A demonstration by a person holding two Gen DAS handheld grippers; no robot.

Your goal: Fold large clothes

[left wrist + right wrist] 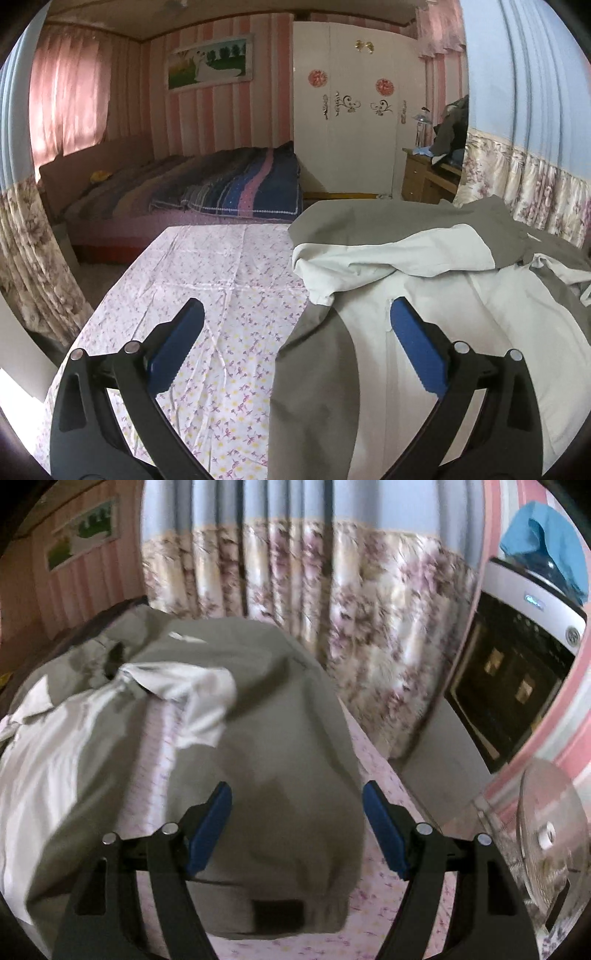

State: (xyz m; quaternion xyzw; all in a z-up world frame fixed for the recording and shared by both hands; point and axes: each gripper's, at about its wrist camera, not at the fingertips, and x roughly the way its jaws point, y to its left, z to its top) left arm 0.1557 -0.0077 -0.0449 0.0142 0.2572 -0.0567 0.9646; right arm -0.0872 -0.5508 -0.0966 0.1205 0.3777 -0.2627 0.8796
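left gripper (295, 343) hanging with its blue-padded jaws spread as wide as they go, nothing between them, straddling the near edge of the large grey-and-white jacket (424, 295) where it meets the white tablecloth with small purple flowers (207, 280). right gripper (297, 823) likewise parted, a little less wide, empty, hovering over the grey sleeve with a dark cuff tab (277, 908), pads not yet pressing on cloth.

judging the step as reaching for the next fold: lowering each gripper until one pad is sliding under a single layer, pinching at the hem or cuff rather than mid-panel, so as not to be dragging the whole garment. picking up only the top layer, since the folded-over white sleeve (391, 254) is lying loose across the body and likely to be slipping off if tugged. keeping both grips level while carrying the cloth over, and keeping clear of the table's edge, where the grey sleeve is already hanging close.

showing only in the left wrist view: the bare stretch of tablecloth left of the jacket, a bed with a striped blue-and-pink blanket (236, 181), a white wardrobe with red paper decorations (351, 110). showing only in the right wrist view, somewhat blurred: the far sleeve and its cuff, the gap of cloth between sleeve and body, a black-fronted white appliance (517, 672), a clear-bladed electric fan (546, 830). floral curtain (332, 627) appearing in both.
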